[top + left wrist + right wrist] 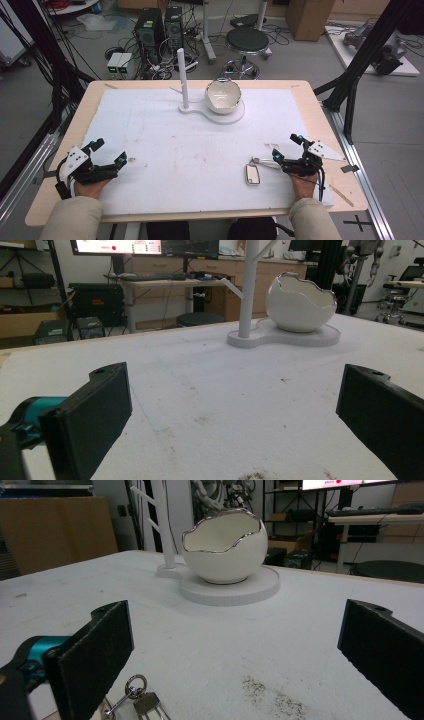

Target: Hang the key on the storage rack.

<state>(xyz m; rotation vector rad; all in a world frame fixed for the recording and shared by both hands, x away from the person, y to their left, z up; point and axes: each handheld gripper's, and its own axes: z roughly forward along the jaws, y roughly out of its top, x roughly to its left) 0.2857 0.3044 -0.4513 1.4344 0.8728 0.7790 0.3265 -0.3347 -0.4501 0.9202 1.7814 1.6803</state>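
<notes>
Jaws stand wide apart on both grippers — the right gripper (289, 150) at lower right, its tips just beside a key fob (252, 174) on the white mat (200, 145); the left gripper (108, 151) at lower left. Upper centre: an eggshell-shaped bowl (223, 95) on a white stand (184, 80) — well apart from both

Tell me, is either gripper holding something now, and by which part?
Nothing is held. The left gripper and right gripper both have open jaws; the key tag lies on the table beside the right one.
</notes>
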